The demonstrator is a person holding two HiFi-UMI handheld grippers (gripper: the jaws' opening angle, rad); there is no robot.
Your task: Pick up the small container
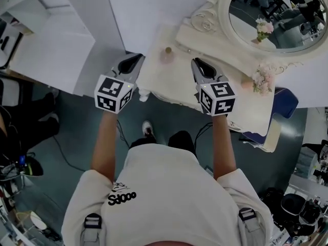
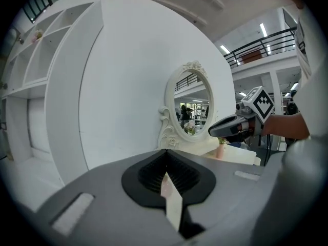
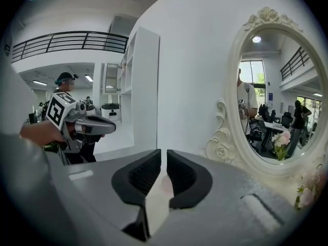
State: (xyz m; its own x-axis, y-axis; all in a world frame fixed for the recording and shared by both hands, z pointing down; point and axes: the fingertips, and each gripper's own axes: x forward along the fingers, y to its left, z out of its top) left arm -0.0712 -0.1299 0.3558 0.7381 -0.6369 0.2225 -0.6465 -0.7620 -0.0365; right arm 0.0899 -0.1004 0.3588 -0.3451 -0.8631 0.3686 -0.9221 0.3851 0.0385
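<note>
A small pink container point(image 1: 167, 55) with a tan cap stands on the white dressing table point(image 1: 159, 86), near its left end. It shows in the left gripper view as a little pink bottle point(image 2: 221, 149). My left gripper point(image 1: 134, 59) hovers at the table's left edge, left of the container, with its jaws together and nothing in them point(image 2: 165, 151). My right gripper point(image 1: 197, 62) hangs over the table to the container's right. Its jaws point(image 3: 162, 152) stand a narrow gap apart with nothing gripped between them. Neither gripper touches the container.
A white ornate oval mirror point(image 1: 271, 14) leans at the back right of the table. A small pink flower bunch point(image 1: 262, 80) sits below the mirror. White shelving point(image 1: 41, 35) stands to the left, and a blue seat point(image 1: 285, 104) is on the right.
</note>
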